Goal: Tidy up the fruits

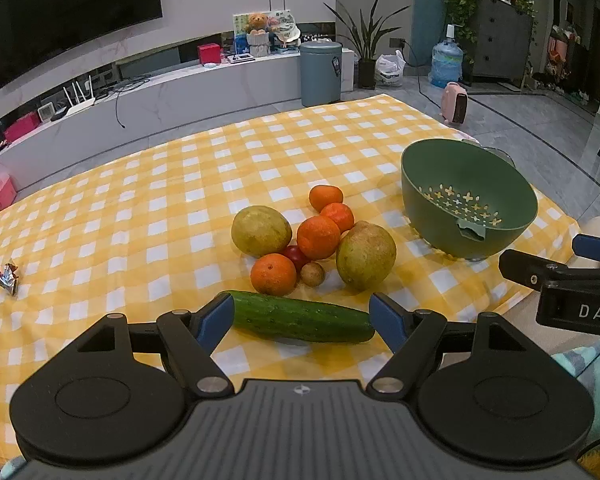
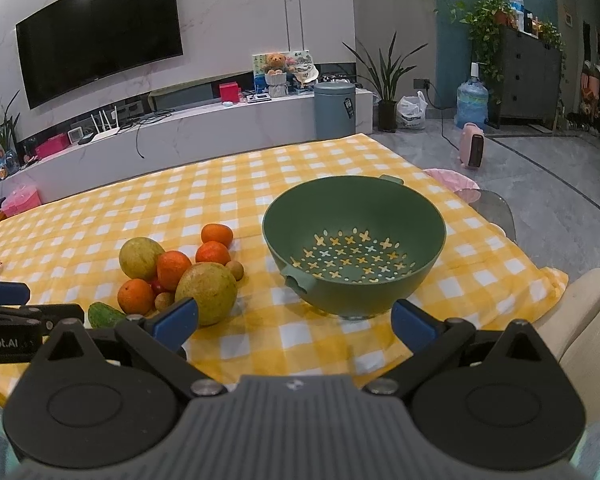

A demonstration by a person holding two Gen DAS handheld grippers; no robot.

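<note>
We see the left claw (image 1: 302, 314) spread wide and gripping nothing; its blue pads (image 1: 216, 320) sit off either end of a cucumber (image 1: 302, 318) that lies crosswise on the worktop (image 1: 140, 216), which is covered in a yellow-and-white check cloth. From this view we cannot tell whether the pads touch the cucumber.

Just past the cucumber, toward 12 o'clock in the left wrist view, we note a tight fruit cluster: two large yellow-green fruits (image 1: 261, 231) and (image 1: 366, 255), four oranges (image 1: 273, 274), (image 1: 318, 237), (image 1: 337, 216), (image 1: 326, 197), a small red fruit (image 1: 297, 256) wedged among them, and a small brown round fruit (image 1: 313, 273). Neighbours in the cluster touch one another.

The right claw (image 2: 296, 318) is likewise wide open and empty, held over the near edge of the worktop. At its 12 o'clock sits a green colander bowl (image 2: 420, 236), upright, with nothing in it; cross-shaped holes pierce its floor. The fruit cluster lies at about 10 o'clock from the right claw, apart from the bowl, and a second small brown fruit (image 2: 235, 269) shows at its bowl side.

A crumpled foil wrapper (image 1: 6, 276) lies at 9 o'clock in the left view, well apart from the fruit.
</note>
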